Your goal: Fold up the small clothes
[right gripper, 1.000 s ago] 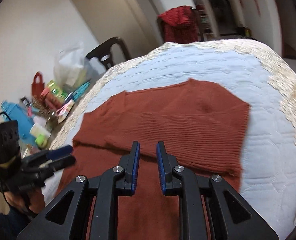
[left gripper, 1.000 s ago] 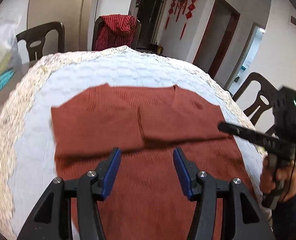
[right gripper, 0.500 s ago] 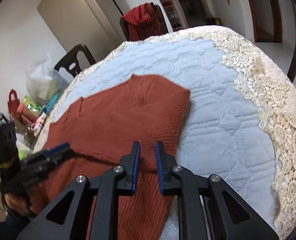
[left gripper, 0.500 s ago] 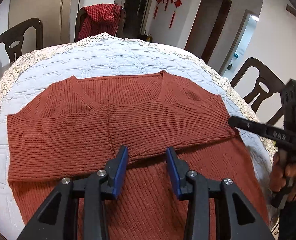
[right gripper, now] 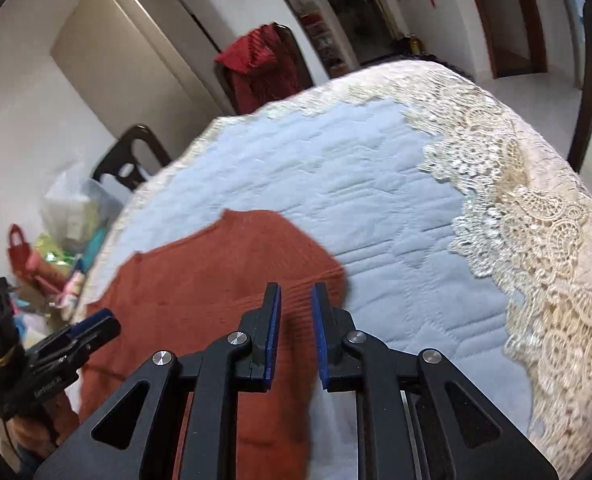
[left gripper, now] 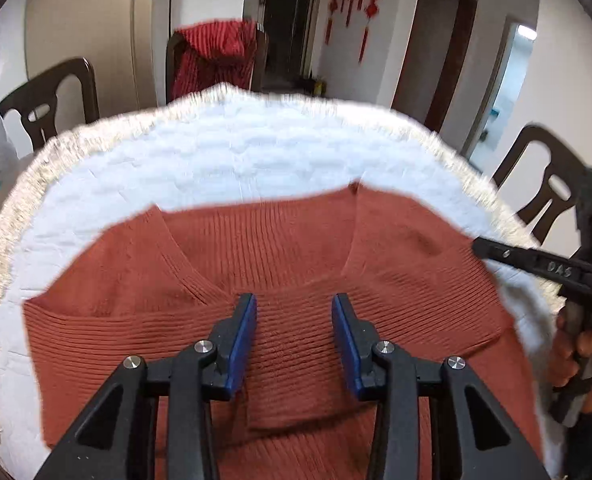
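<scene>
A rust-red knit sweater (left gripper: pixel 296 240) lies flat on the white quilted tablecloth (left gripper: pixel 236 160), both sleeves folded across its chest. My left gripper (left gripper: pixel 294 312) hovers over the folded sleeves just below the neckline, its blue pads apart and nothing pinched between them. In the right wrist view the same gripper (right gripper: pixel 106 320) shows at the left, held by a hand. My right gripper (right gripper: pixel 296 304) hangs over the sweater's (right gripper: pixel 216 272) right shoulder edge, its jaws a narrow gap apart with no fabric between them. Its tip (left gripper: pixel 478 246) reaches the sweater's right side.
A lace border (right gripper: pixel 536 240) rims the round table. Dark wooden chairs (left gripper: pixel 548 192) stand around it, one draped with a red garment (left gripper: pixel 216 56). Bags and colourful clutter (right gripper: pixel 56 256) crowd the far left side. The cloth beyond the sweater is bare.
Both grippers have travelled forward over the sweater toward its neckline and right shoulder. The left jaws have narrowed. The right gripper has swung to the sweater's right edge.
</scene>
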A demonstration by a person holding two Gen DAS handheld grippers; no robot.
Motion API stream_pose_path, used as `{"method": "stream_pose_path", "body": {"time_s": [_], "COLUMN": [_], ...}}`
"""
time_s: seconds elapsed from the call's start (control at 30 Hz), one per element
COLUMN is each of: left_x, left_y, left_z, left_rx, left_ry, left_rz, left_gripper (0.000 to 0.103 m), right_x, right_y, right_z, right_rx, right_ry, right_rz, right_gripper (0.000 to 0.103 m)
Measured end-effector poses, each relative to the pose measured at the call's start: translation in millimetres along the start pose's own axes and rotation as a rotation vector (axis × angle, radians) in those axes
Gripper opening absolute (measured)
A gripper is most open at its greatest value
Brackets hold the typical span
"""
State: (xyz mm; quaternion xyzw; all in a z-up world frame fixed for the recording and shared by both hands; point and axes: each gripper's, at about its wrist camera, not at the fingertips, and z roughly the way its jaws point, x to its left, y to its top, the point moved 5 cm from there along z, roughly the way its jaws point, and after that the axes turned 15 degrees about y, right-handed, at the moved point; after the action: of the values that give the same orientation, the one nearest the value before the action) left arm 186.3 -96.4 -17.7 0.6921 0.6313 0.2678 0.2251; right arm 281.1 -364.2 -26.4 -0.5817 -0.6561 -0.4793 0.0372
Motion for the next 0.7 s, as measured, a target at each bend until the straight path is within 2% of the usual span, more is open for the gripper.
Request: {"method": "stream_pose_path", "body": {"time_s": [0.1,0.17,0.33,0.47,0.57,0.7], "left_x": [-3.4,-1.8,2.1,4.4,5.2,4.2], "left_y": [-4.4,-6.1,-18.8,-29.2,-35.5,-35.9], "left_z": [-0.1,-7.2,-22.1,-27.0,-24.9,-24.4], "left_rx": [-0.016,-0.011,-0.013,-0.013,-0.012,-0.023], "left_ry": [0.023,0.005,0.021,0.049,0.05,0.056], "left_rz": [0.024,0.015,0.02,0.033,0.03,0.031], "left_gripper": [0.042,0.042,0.042,0.042,0.042,0.042], "right_x": [-8.4,-9.2,18.8,39.7,42.2,38.4], "right_y": [-1.9,-3.5,-16.3,-37.6,-52.4,-53.6], "right_z": [4.5,-2.1,-19.9,-20.4,-10.4,-9.9], "right_rx": [0.014,0.017,0.011,0.061,0.112,0.113], "right_ry": [-0.009,-0.022,0.001,0.017,-0.008,-0.022], "right_rz": [0.009,0.012,-0.083,-0.163,-0.207,-0.208], "right_gripper": [0.016,0.016,0.016,0.016,0.016,0.013]}}
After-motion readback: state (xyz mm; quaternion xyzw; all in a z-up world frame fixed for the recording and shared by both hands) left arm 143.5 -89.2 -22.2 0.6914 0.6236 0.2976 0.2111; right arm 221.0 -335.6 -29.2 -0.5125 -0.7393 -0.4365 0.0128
